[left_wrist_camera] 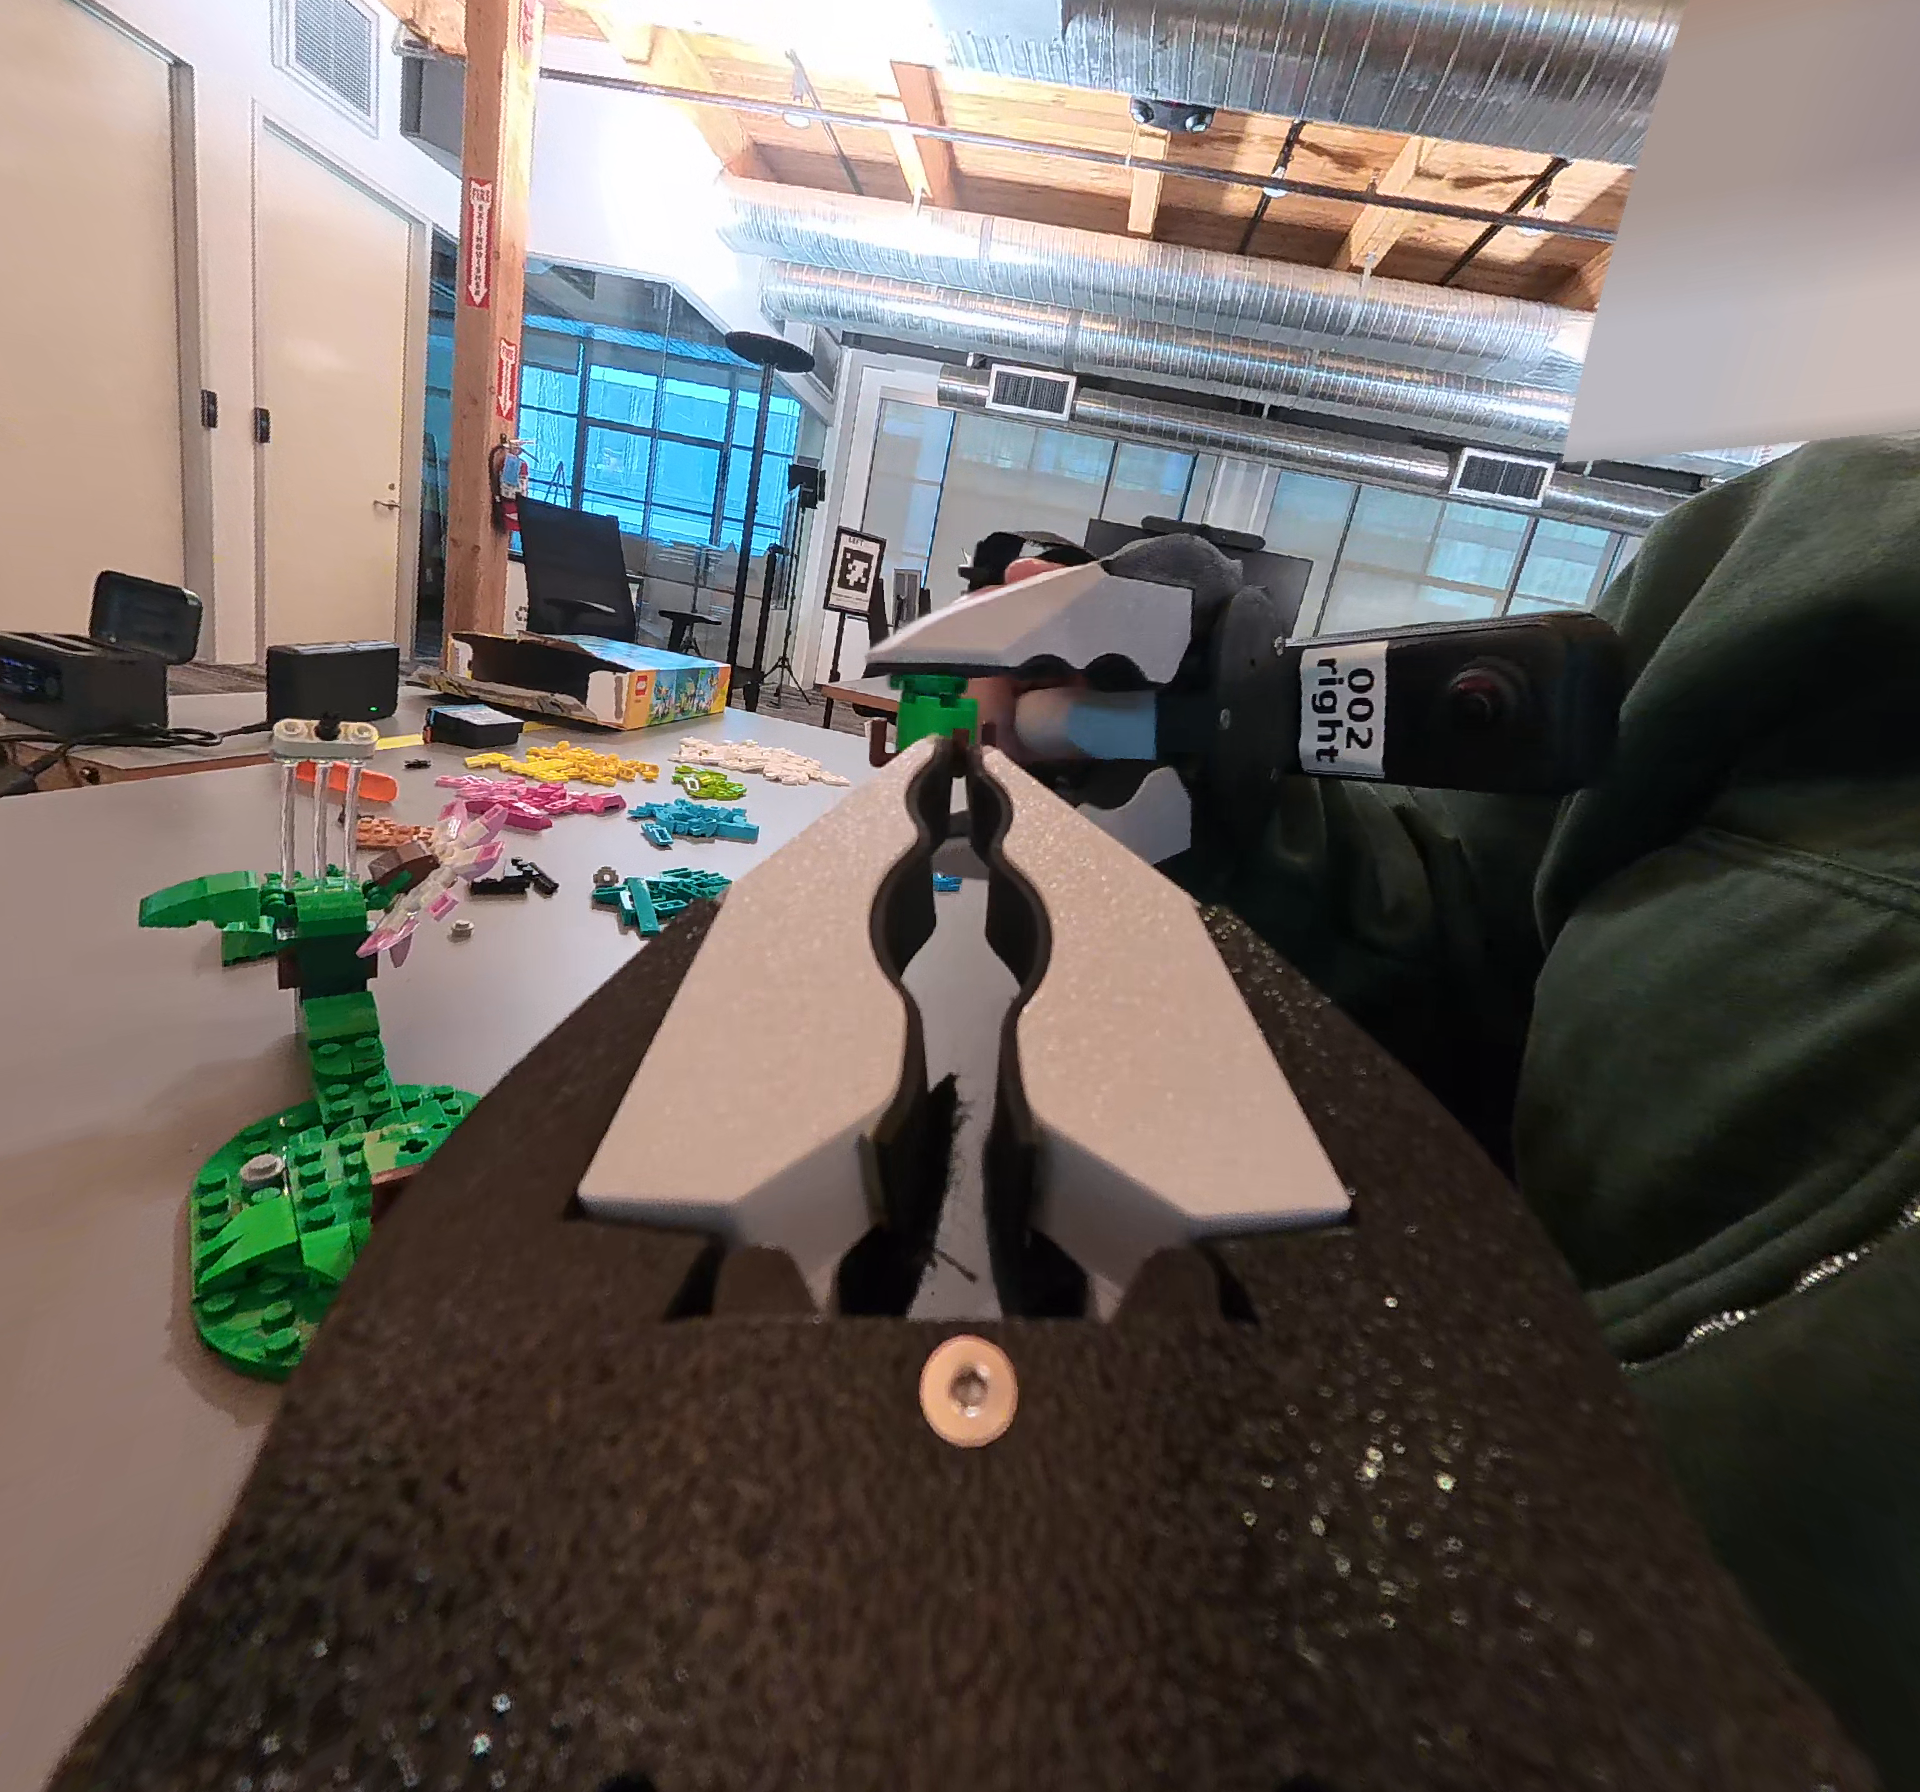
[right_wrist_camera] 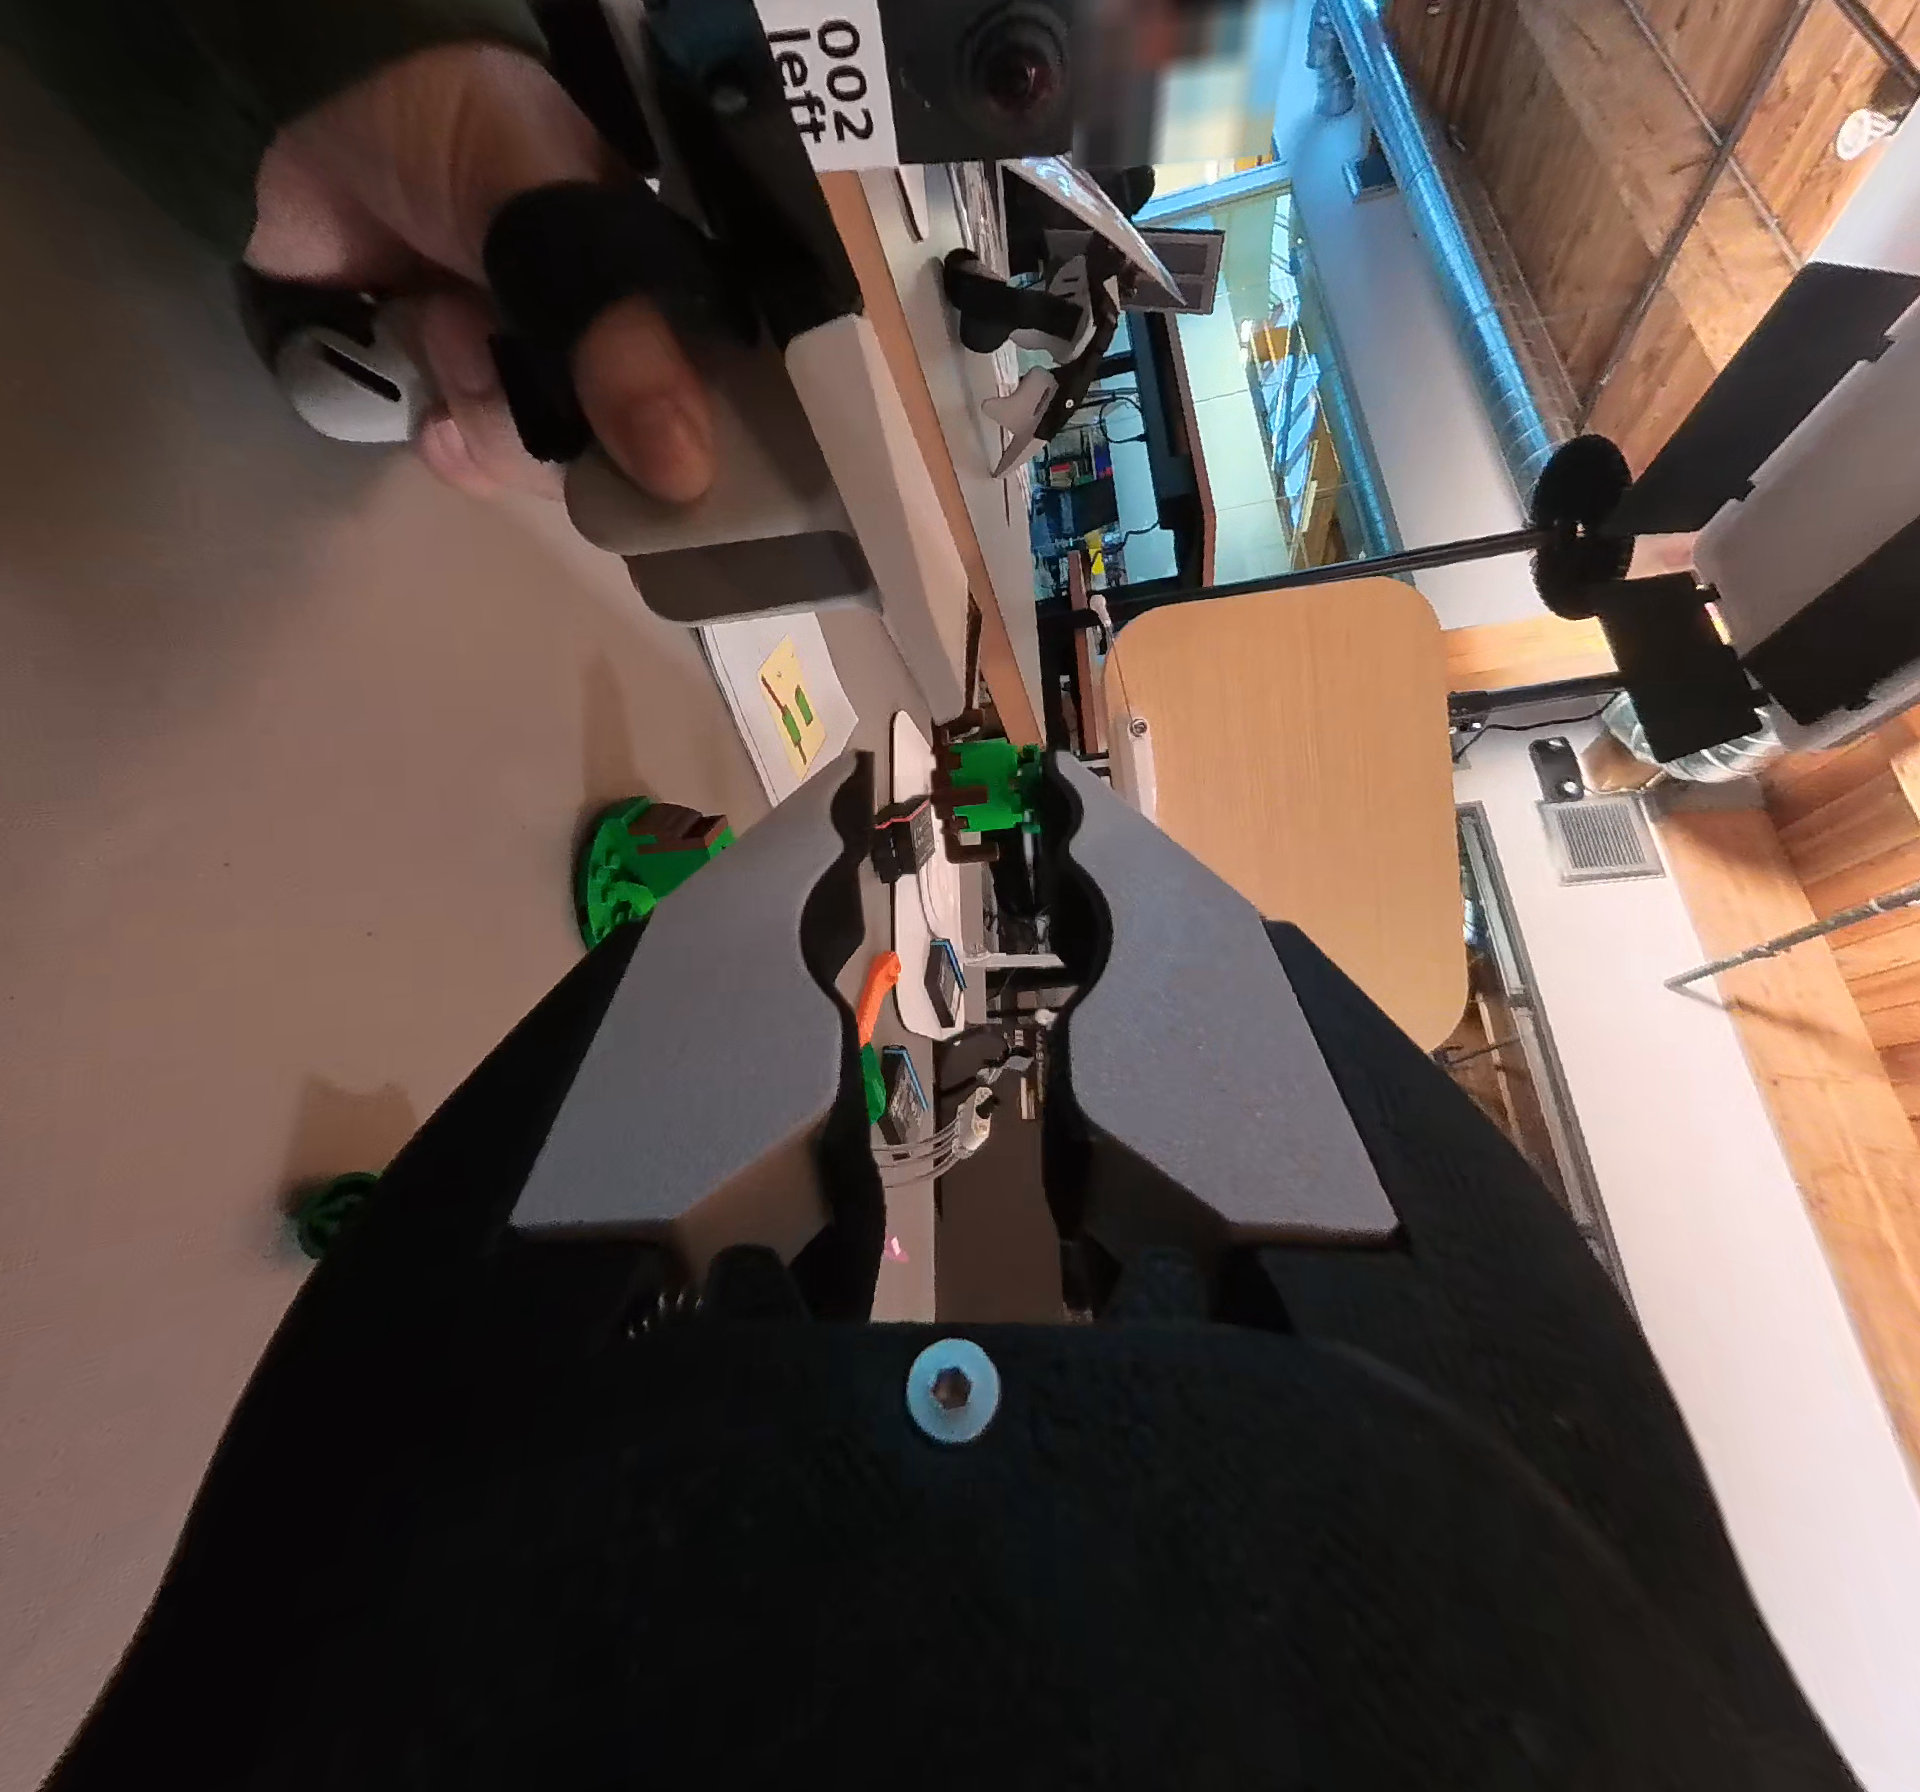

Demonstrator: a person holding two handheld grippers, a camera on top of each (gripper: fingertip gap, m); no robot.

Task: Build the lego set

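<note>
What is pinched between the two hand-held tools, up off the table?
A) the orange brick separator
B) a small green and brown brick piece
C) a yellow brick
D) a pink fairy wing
B: the green and brown brick piece sits at the right tool tips.

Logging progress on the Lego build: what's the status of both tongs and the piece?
Left tongs shut on brown piece. Right tongs shut on green-and-brown sub-assembly, lifted off the table. Pieces meeting tip to tip. Nothing in the way.
</note>
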